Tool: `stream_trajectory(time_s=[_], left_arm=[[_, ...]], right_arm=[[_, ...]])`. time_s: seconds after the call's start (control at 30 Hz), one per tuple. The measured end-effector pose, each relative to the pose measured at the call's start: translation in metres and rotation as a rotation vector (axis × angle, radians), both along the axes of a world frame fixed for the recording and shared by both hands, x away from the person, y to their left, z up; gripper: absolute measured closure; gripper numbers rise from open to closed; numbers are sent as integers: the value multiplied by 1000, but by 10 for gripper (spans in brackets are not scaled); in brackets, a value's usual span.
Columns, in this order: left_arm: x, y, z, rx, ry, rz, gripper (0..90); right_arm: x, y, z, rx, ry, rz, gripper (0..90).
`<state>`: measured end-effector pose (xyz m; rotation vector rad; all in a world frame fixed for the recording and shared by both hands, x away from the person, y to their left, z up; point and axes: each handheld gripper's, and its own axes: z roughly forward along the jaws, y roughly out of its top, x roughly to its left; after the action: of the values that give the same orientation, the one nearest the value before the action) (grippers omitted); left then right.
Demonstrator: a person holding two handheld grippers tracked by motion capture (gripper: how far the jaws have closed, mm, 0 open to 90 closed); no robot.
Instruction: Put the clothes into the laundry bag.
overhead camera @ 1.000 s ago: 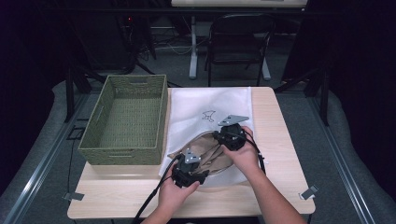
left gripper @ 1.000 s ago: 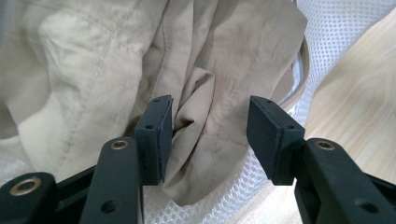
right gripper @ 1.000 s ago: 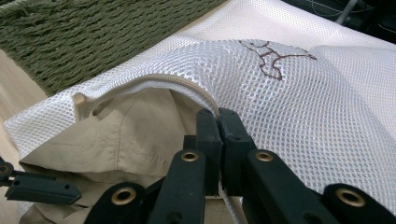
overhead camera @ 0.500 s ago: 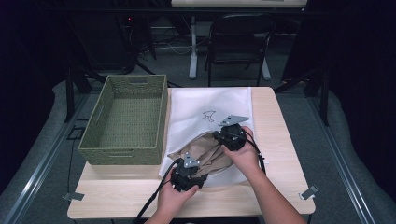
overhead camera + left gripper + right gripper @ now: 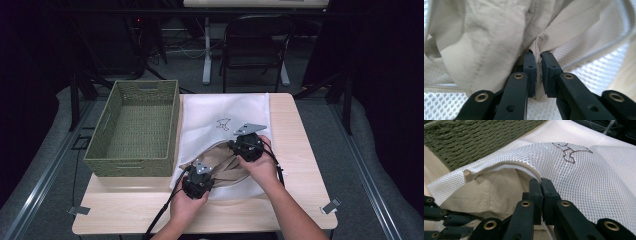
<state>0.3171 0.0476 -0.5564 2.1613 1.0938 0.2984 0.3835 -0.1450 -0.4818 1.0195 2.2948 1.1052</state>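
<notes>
Beige garment (image 5: pixel 486 42) is pinched by the just-closed left gripper (image 5: pixel 537 56); mesh bag (image 5: pixel 584 182) rim (zippered) is clamped by the right gripper (image 5: pixel 540 181). Fabric could be snagged if tugged.

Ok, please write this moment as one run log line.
left gripper: just closed on beige garment | right gripper: shut on mesh laundry bag zipper edge | green woven basket: beside bag

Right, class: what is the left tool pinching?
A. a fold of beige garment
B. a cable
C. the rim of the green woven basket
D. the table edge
A: in the left gripper view the left tool is shut on a seamed fold of the beige garment.
</notes>
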Motion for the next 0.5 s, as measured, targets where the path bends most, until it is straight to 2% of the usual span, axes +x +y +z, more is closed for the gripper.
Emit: stream_trajectory(time_s=[0.5], left_arm=[[23,-8,-8,24,-6,30,854]], right_arm=[[0,1,0,4,2,4,882]])
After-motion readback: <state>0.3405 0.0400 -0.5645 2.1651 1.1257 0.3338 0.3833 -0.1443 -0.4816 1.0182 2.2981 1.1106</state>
